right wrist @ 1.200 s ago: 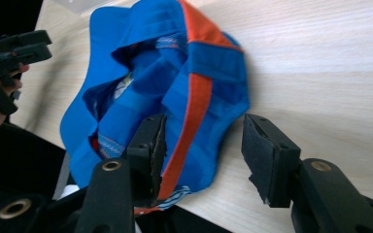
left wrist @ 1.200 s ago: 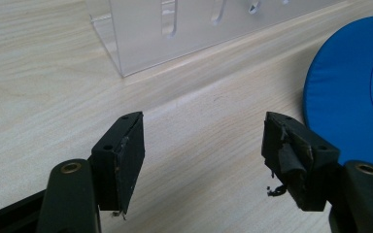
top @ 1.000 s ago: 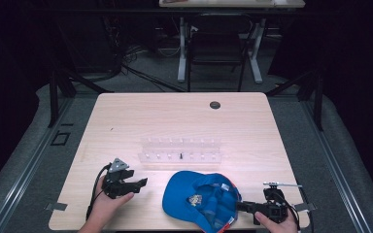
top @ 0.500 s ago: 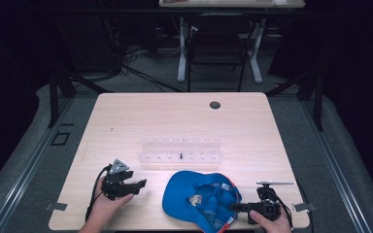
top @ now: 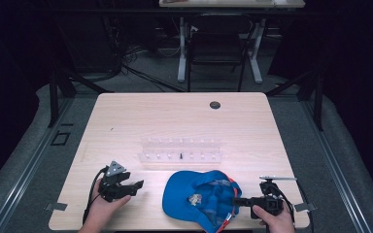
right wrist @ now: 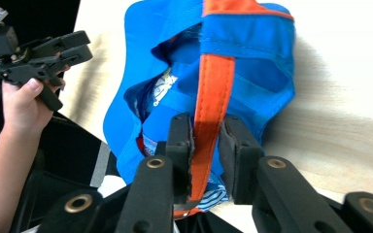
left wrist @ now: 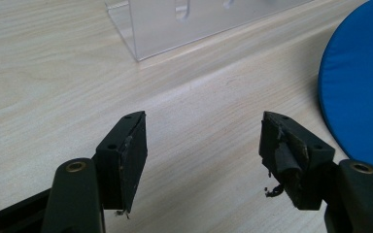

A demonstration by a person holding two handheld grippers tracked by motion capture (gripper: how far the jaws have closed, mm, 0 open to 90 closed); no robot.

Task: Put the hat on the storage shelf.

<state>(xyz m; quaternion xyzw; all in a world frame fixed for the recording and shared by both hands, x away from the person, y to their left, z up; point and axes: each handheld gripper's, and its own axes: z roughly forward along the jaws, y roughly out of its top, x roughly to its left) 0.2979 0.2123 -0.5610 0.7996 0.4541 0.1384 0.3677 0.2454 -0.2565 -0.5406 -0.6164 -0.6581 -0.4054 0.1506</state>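
A blue cap (top: pixel 184 194) lies upside down near the table's front edge, its inside facing up. In the right gripper view an orange strap (right wrist: pixel 213 92) runs across the back opening of the cap (right wrist: pixel 252 43). My right gripper (right wrist: pixel 207 124) has just been closing its jaws, and its pads now press on that strap from both sides. From above, this right gripper (top: pixel 237 202) meets the cap's right edge. My left gripper (top: pixel 137 185) rests left of the cap, open. Nothing lies between the left gripper's (left wrist: pixel 204 141) pads except bare wood, with the blue brim (left wrist: pixel 359 82) to the right.
A clear plastic rack (top: pixel 180 149) with small pegs stands at mid-table behind the cap, its corner (left wrist: pixel 184 24) close ahead of the left gripper. The wooden table (top: pixel 175 116) has a round cable hole (top: pixel 215 105) at the back. A chair (top: pixel 218 48) stands beyond it.
The right gripper's jaws have closed onto the orange strap at the cap's right edge. The left gripper and the cap have stayed where they were.
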